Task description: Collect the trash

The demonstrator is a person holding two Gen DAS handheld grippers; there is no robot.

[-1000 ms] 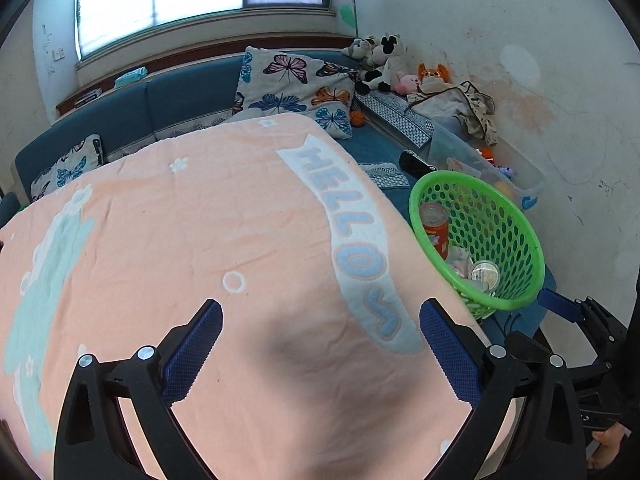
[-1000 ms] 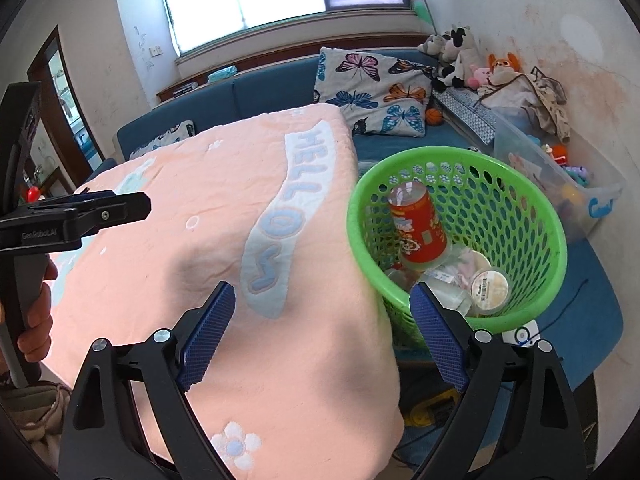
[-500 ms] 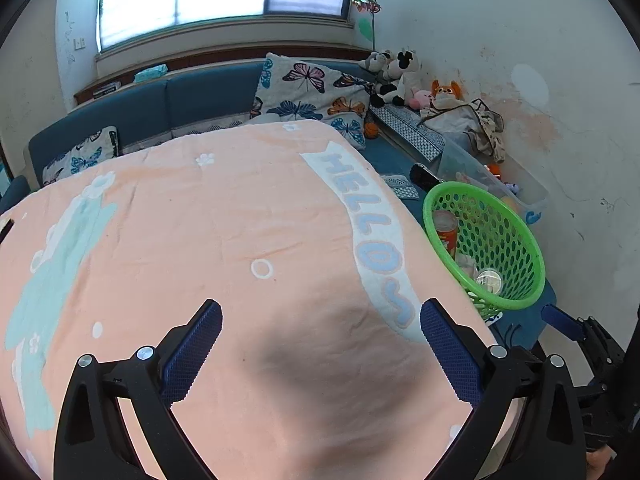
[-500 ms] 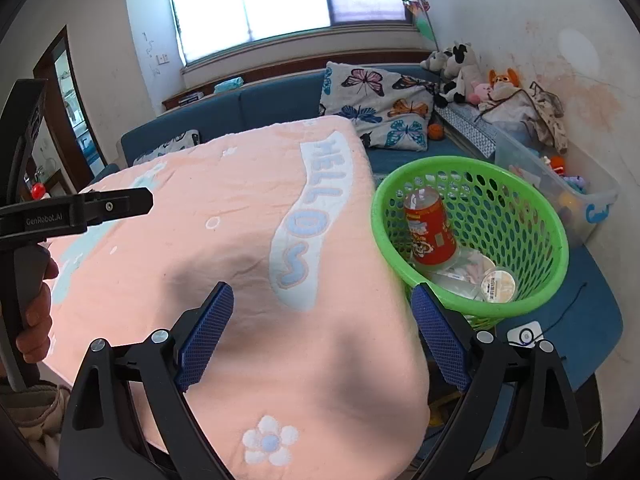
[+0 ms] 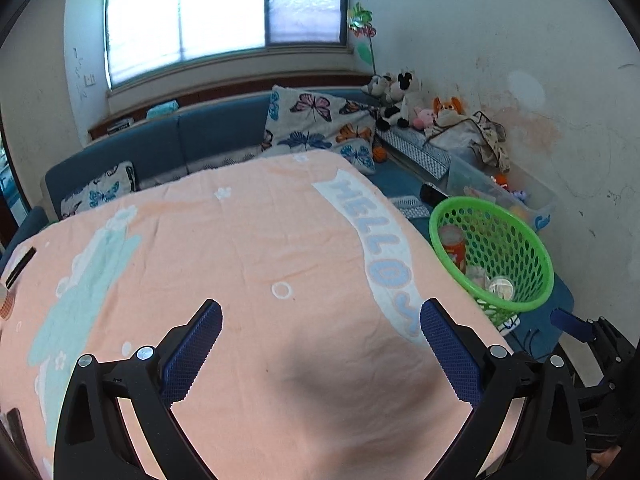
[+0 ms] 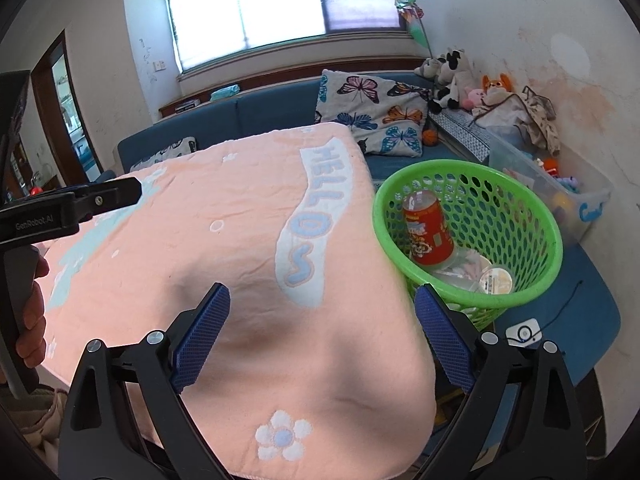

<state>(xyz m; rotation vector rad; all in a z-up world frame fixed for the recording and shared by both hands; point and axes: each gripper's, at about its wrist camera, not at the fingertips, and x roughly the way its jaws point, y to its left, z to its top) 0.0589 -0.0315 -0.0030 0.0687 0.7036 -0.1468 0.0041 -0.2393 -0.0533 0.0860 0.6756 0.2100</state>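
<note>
Left gripper point(image 5: 320, 336) has its blue-padded fingers point(image 5: 192, 352) spread wide, nothing between them, only the peach terry cloth with the pale "HELLO" band point(image 5: 240, 248) under and ahead of the tips; right gripper point(image 6: 322, 320) likewise spread wide and holding nothing, its fingers point(image 6: 200, 332) over the near corner of the same cloth, white-blue flower motif point(image 6: 283, 436) below the gap; green perforated plastic basket point(image 6: 532, 216) sits just beyond the right finger of the right gripper, beside the cloth edge, off the covered surface; in the left view the same basket point(image 5: 536, 248) is ahead and right of the right finger, well apart from it; collected trash lies inside the basket: red printed can point(image 6: 430, 230) leaning on the inner wall, round foil-lidded cup point(image 6: 496, 280) at the bottom, clear wrappers under them, details too small to tell; the left gripper's black body point(image 6: 68, 208) shows left of the right gripper's left finger, with the person's hand point(image 6: 32, 320) on its handle; blue sofa with butterfly-print cushion point(image 5: 320, 128) beyond the cloth, far ahead of both sets of fingertips.
</note>
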